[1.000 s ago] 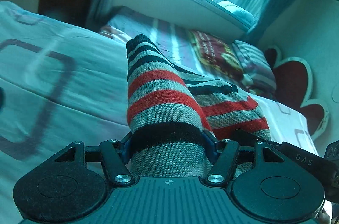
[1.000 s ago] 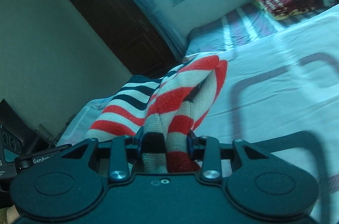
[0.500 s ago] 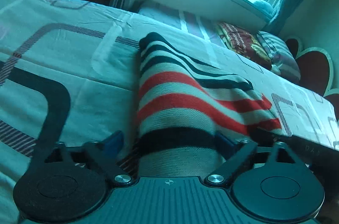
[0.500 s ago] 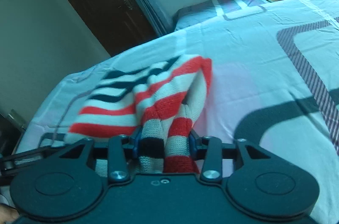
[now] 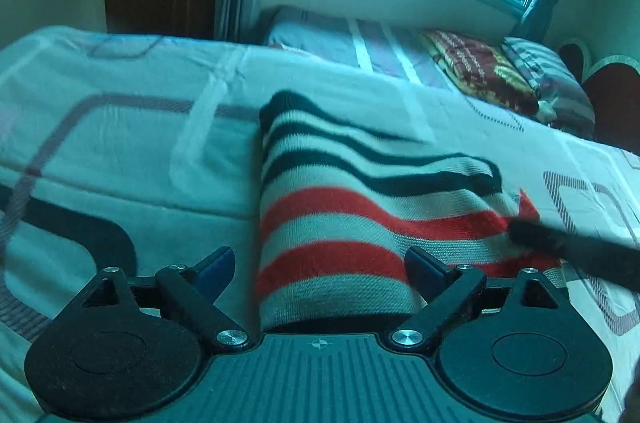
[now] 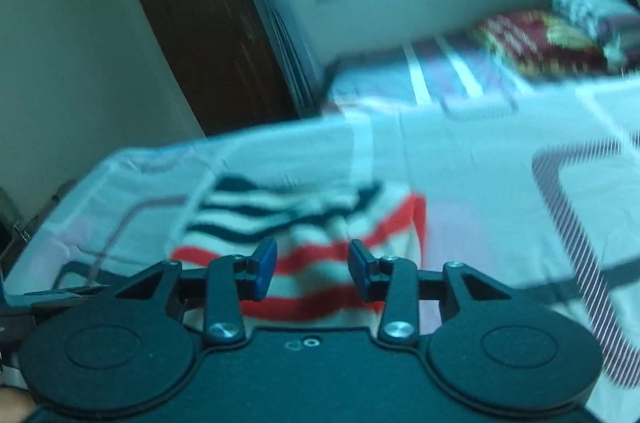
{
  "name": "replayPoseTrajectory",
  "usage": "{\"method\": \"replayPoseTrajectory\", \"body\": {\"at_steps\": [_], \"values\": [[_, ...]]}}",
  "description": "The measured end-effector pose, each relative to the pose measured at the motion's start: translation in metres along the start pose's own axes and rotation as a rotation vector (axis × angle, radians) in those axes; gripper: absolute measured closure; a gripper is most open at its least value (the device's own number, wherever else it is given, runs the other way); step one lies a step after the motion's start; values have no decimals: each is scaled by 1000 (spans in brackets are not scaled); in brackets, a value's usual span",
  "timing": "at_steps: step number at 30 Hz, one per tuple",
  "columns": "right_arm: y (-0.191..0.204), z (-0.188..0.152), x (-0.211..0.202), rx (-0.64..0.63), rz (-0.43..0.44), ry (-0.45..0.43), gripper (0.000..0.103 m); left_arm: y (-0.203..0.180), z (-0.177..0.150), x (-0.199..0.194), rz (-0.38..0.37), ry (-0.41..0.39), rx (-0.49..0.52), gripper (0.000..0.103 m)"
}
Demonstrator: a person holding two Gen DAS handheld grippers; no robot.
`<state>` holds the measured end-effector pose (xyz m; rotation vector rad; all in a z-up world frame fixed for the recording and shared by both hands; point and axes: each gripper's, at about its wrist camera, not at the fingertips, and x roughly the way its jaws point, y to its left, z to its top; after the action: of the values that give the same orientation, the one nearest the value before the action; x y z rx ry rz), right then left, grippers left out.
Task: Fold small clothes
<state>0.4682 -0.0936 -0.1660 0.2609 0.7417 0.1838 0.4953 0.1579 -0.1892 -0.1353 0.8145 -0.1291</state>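
Release is happening on both sides: the left gripper (image 5: 318, 273) and the right gripper (image 6: 310, 269), which were pinching the striped knit garment (image 5: 360, 207) a second ago, are now standing spread and empty. The garment is lying folded on the bedsheet (image 5: 120, 151) just ahead of both fingers, suggesting this fold is finishing.

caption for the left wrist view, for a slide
Open left gripper over a striped knit garment lying on the patterned bedsheet.
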Motion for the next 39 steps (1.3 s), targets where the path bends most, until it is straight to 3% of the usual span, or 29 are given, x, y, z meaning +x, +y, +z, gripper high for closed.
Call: {"method": "replayPoseTrajectory", "body": {"at_steps": [2, 5, 10, 16, 20, 26, 31, 34, 36, 39], "values": [[-6, -6, 6, 5, -34, 16, 79, -1, 2, 3, -3, 7, -2, 11], [0, -3, 11, -33, -58, 25, 79, -7, 1, 5, 13, 0, 42, 11], [12, -7, -15, -38, -36, -20, 69, -6, 0, -14, 10, -2, 34, 11], [19, -25, -50, -69, -19, -41, 69, -12, -21, -48, -12, -20, 97, 11], [21, -48, -57, -102, -68, -21, 69, -18, -45, -53, -8, -6, 149, 11], [10, -62, -45, -56, -103, 11, 69, -16, -59, -46, -10, 13, 132, 10], [24, -65, -86, -103, -96, -57, 70, -13, -67, -75, -7, -21, 141, 10], [23, -82, -93, -127, -104, -15, 72, -8, -82, -85, 8, -18, 145, 10], [17, -93, -85, -141, -160, 24, 73, -5, -92, -81, 13, 14, 127, 10], [5, -97, -85, -59, -134, 34, 71, -2, -96, -82, 12, 26, 80, 10]]}}
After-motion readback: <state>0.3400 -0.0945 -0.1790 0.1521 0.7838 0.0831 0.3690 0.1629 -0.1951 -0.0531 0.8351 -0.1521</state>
